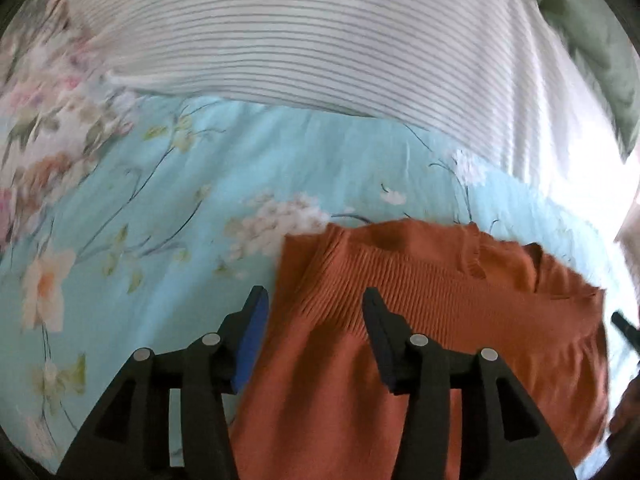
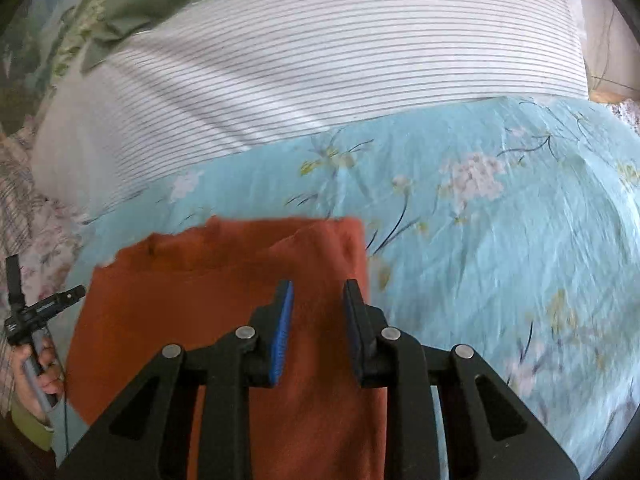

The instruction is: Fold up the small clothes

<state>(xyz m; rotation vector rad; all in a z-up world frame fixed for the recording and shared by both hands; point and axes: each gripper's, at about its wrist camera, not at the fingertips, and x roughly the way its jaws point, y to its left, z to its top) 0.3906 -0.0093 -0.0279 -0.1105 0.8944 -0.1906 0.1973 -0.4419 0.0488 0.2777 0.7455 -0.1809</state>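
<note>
Both black two-finger grippers, left (image 1: 314, 300) and right (image 2: 318, 294), hover with jaws spread over the rust-orange knitted garment (image 1: 420, 320) lying on the pale-blue floral bedsheet (image 1: 180, 184) beneath them, apparently mid-fold, so next each must pinch an edge.

The orange sweater (image 1: 420, 320) runs off the bottom edge; floral bedspread (image 1: 48, 128) blurs leftward.

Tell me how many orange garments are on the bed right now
1: the orange knit garment lies on the blue floral sheet, below the striped pillow, under the open left gripper and right gripper. Others may be out of view.
</note>
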